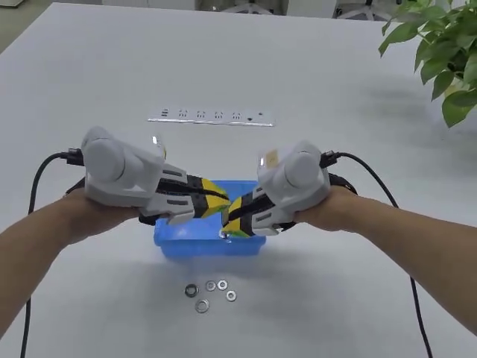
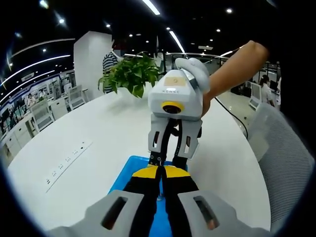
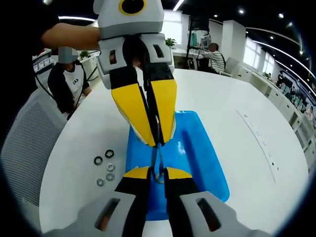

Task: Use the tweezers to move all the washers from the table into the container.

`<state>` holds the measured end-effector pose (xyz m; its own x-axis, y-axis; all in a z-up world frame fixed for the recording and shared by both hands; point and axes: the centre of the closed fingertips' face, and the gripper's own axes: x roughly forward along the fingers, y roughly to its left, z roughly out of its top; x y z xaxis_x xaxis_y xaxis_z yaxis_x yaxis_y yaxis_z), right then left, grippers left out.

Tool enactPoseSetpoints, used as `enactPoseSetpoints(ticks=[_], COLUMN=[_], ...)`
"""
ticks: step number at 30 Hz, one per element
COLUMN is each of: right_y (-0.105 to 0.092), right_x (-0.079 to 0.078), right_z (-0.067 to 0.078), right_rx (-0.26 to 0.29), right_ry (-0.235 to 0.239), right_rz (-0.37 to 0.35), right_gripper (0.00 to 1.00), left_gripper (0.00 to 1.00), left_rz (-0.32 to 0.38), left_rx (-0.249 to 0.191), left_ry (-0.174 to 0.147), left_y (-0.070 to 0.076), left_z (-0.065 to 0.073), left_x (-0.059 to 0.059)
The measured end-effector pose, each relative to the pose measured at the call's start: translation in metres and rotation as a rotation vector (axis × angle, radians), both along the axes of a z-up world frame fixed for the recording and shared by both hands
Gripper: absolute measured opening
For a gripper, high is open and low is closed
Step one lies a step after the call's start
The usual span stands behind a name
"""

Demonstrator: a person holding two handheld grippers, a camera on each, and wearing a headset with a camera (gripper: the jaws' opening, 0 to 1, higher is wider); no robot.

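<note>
By 1 container: 5 washers on tbl (1 tweezers above)

On the table, the container sits central, with the washers clustered just at its 6 o'clock. The socket strip lies well behind at 12 o'clock, the plant at 2 o'clock. Above the container, the left gripper and right gripper meet, with the tweezers pinched between their tips.

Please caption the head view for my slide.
Left gripper and right gripper face each other above the blue container; washers lie on the table.
</note>
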<state>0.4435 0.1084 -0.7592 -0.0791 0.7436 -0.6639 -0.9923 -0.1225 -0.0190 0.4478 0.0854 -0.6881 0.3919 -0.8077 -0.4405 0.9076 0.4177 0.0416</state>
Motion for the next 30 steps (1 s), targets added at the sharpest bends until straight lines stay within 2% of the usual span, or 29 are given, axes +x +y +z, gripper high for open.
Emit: enactPoseSetpoints(ticks=[10,17,22,30], right_y=[-0.004,-0.008,-0.015,-0.031], right_x=[-0.001,-0.002,-0.005,-0.008], right_z=[0.010,0.022,0.034,0.044], right_rx=[0.016,0.027,0.036,0.031], right_ry=[0.004,-0.010,-0.023,-0.038], right_rz=[-0.018,-0.028,-0.040,-0.077], right_gripper=[0.17,0.22,0.27,0.36], left_gripper=[0.06,0.06,0.06,0.06], left_rz=[0.001,-0.003,0.005,0.011], left_rx=[-0.008,0.000,0.011,0.018], left_ry=[-0.003,-0.010,-0.013,-0.006], left_y=[-0.002,-0.002,0.000,-0.002], left_z=[0.007,0.013,0.018,0.026], left_x=[0.000,-0.003,-0.004,-0.012])
